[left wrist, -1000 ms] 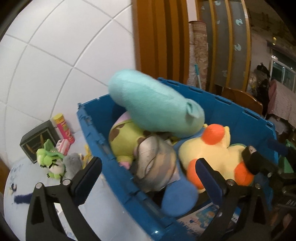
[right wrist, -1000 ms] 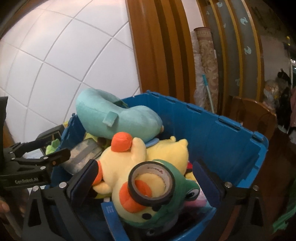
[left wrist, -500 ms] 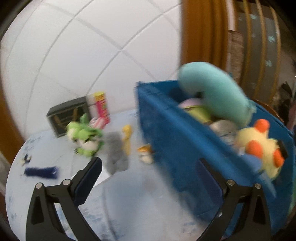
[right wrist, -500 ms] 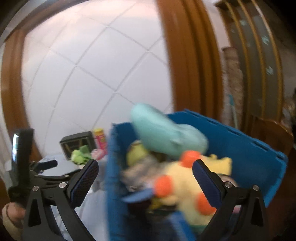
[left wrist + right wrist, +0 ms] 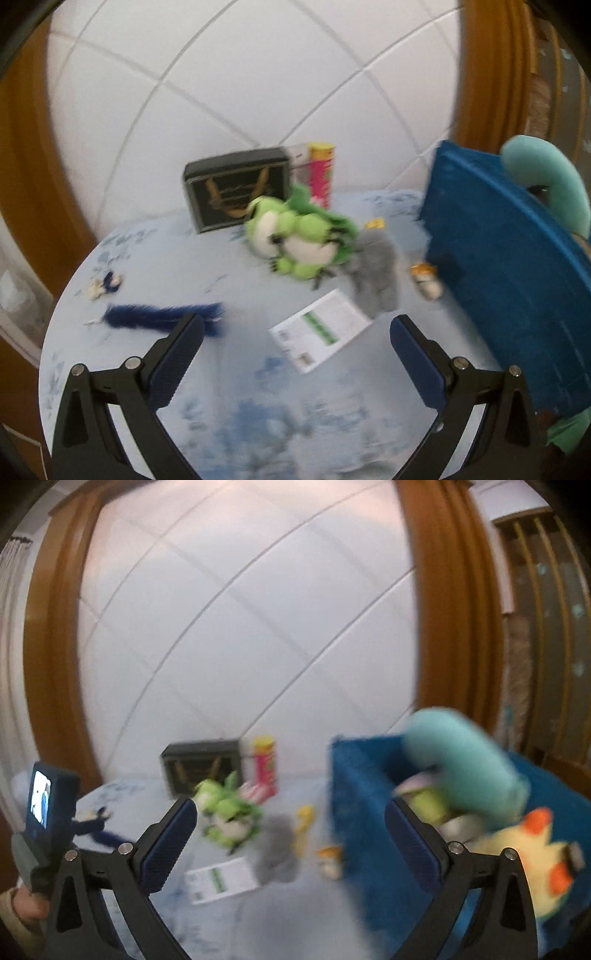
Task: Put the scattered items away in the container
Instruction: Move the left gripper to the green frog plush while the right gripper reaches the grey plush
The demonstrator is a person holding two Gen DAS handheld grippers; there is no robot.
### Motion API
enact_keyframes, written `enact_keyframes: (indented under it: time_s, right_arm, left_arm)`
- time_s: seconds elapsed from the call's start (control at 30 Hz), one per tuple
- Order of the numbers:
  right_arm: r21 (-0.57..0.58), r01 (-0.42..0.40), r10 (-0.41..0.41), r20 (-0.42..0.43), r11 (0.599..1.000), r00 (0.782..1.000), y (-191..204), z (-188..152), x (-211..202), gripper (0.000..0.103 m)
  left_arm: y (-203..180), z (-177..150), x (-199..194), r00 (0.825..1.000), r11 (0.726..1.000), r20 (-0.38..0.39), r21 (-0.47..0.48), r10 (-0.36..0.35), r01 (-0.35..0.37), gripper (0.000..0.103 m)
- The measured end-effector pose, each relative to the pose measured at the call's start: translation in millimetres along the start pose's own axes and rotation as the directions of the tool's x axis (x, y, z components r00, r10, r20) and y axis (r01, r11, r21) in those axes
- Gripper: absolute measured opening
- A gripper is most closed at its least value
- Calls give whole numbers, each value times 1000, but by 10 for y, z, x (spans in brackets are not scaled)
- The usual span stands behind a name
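Note:
A blue crate (image 5: 498,258) (image 5: 369,812) stands at the right of the round table, stuffed with a teal cushion (image 5: 461,764) and a yellow plush (image 5: 517,856). On the table lie a green frog plush (image 5: 299,236) (image 5: 225,816), a grey plush (image 5: 376,277) (image 5: 277,853), a white leaflet (image 5: 321,328) (image 5: 221,882), a dark blue furry strip (image 5: 162,314) and a small orange toy (image 5: 424,280). My left gripper (image 5: 295,354) hangs open above the table, short of the leaflet. My right gripper (image 5: 291,845) is open too, held higher.
A dark box (image 5: 236,188) and a pink-and-yellow can (image 5: 321,170) stand at the back by the white tiled wall. A small yellow item (image 5: 304,827) lies near the crate. The left hand-held unit with its screen (image 5: 48,812) shows at the left of the right wrist view.
Both grippers have swung left, away from the crate's contents and toward the scattered items on the table. Both stay open and hold nothing.

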State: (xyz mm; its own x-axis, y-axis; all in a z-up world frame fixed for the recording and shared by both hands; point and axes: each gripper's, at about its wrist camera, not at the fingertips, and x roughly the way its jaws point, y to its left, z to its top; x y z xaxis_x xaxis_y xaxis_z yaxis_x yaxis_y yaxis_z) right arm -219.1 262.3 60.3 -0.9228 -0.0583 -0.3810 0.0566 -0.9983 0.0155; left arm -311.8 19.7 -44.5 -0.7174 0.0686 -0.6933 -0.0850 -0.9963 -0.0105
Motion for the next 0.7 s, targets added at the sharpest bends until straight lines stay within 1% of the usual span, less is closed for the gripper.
enact_keyframes:
  time_s: [0.07,0.13,0.27,0.37,0.47,0.53,0.63,0.7]
  right_arm:
    - [1,-31,31,-56,1000,998,198,-63,250,103]
    - [5,-43,43,-99,999,994,307,-114,466,103]
    - [15,-51,53,-177,999,983,370,-222,851,103]
    - [15,-63,65,-231,998,971,362,-349,1127,103]
    - [20,-84,86,-287,996,954,340,-494,1487,103]
    - [38,-85,93,-322,996,942,273,-570,1747,103]
    - [55,-98,112,-379,994,919,147,-684,2150,103]
    - [66,-107,124,-407,992,905,84,-736,2354,103]
  left_arm:
    - [230,-40,118,999,1000,-30,-15,16,-16,102]
    - [374,-73,244,998,999,-60,-30,19,-21,102]
    - [476,-143,520,993,999,-113,-37,23,-27,102]
    - [462,-161,706,989,999,-145,-39,25,-31,102]
    - [406,-98,948,985,999,-172,-36,28,-35,102]
    - [360,-18,1093,983,998,-181,-39,34,-41,102]
    - [299,126,1309,980,997,-193,-56,41,-52,102]
    - [262,217,1455,977,996,-207,-64,43,-58,102]
